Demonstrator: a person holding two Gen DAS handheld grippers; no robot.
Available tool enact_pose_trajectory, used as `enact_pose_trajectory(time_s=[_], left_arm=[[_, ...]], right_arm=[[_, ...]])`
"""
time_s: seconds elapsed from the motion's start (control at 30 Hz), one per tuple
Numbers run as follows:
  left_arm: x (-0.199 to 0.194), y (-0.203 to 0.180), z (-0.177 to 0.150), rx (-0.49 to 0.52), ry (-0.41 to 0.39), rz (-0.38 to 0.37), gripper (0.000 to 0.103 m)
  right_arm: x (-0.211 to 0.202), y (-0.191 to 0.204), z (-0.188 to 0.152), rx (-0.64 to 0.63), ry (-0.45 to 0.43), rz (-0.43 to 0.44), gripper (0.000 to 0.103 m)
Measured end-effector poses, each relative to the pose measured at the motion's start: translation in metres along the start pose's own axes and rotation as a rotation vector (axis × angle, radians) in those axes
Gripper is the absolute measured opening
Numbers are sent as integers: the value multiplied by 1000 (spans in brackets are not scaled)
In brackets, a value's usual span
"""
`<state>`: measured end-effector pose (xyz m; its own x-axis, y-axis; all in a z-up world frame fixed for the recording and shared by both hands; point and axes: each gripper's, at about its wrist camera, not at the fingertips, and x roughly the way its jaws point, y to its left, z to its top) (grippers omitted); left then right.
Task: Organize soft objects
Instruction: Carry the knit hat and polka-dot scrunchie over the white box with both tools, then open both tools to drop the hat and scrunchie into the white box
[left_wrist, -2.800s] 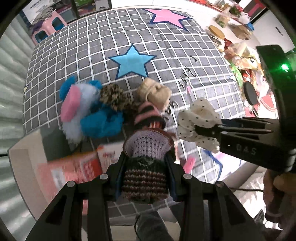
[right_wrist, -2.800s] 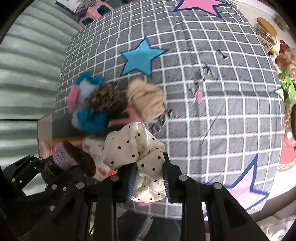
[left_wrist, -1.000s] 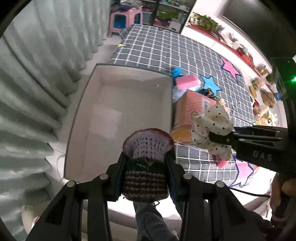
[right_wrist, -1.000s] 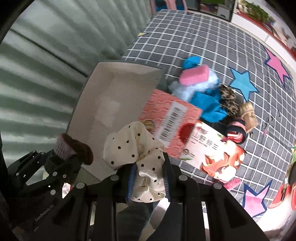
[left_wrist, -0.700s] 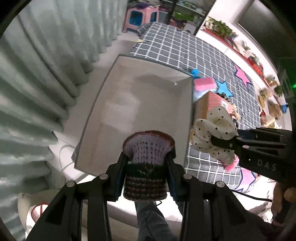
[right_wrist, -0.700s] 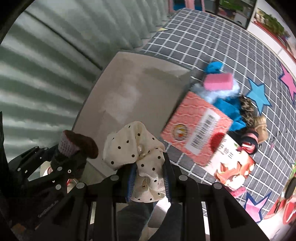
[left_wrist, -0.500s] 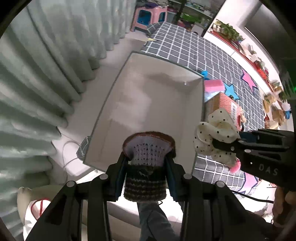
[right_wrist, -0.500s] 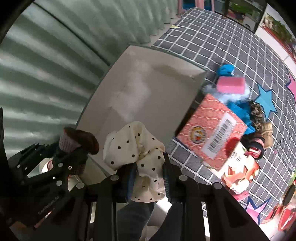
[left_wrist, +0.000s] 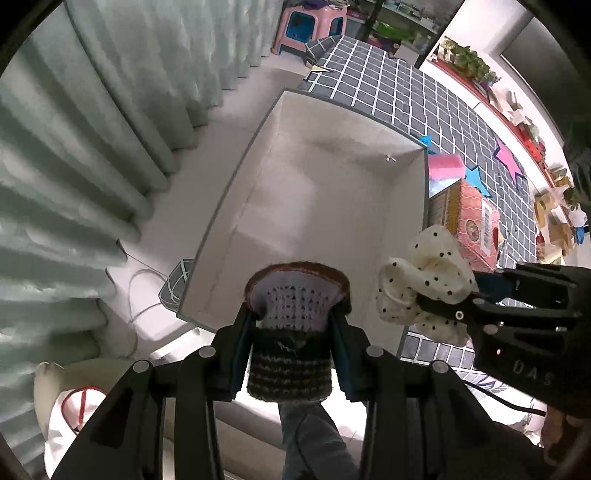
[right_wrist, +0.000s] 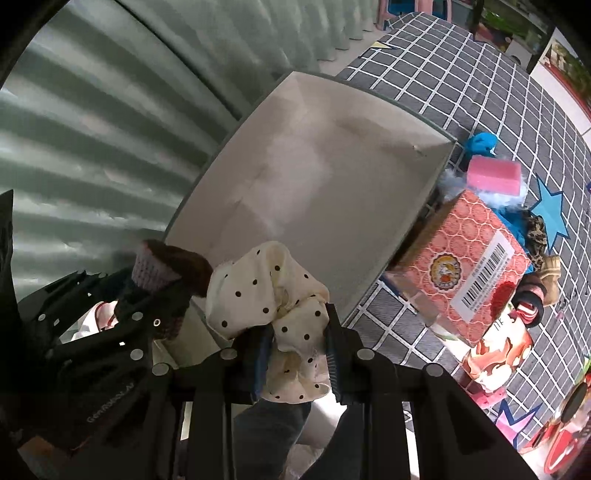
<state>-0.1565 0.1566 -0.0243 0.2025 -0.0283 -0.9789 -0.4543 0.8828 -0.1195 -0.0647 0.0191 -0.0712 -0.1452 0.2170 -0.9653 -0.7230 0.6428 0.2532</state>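
My left gripper (left_wrist: 293, 338) is shut on a brown and lilac knitted piece (left_wrist: 291, 325) and holds it above the near edge of an open white box (left_wrist: 325, 199). My right gripper (right_wrist: 295, 345) is shut on a cream polka-dot scrunchie (right_wrist: 273, 295), held beside the left gripper over the box's near corner (right_wrist: 332, 166). The scrunchie (left_wrist: 424, 284) and right gripper (left_wrist: 448, 312) also show in the left wrist view, and the knitted piece (right_wrist: 166, 264) in the right wrist view. More soft items, a pink sponge (right_wrist: 493, 179), blue fluff (right_wrist: 480, 142) and a leopard scrunchie (right_wrist: 535, 230), lie on the checked cloth.
A red patterned carton (right_wrist: 476, 266) stands against the box's right side, with a second printed carton (right_wrist: 495, 356) nearer me. A grey checked cloth with stars (right_wrist: 461, 74) covers the table. Pale curtains (left_wrist: 92, 147) hang to the left. A cable (left_wrist: 140, 291) lies on the floor.
Both grippers, still holding their items, have swung left from the pile on the cloth to the white box, which now fills the middle of both views.
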Motion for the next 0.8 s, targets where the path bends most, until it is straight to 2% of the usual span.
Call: enact_pose_trajectory(time_s=[0.8], left_arm=[[23,7,5,1,51,39,42]], right_arm=[[13,0,8,-7,38,26,28]])
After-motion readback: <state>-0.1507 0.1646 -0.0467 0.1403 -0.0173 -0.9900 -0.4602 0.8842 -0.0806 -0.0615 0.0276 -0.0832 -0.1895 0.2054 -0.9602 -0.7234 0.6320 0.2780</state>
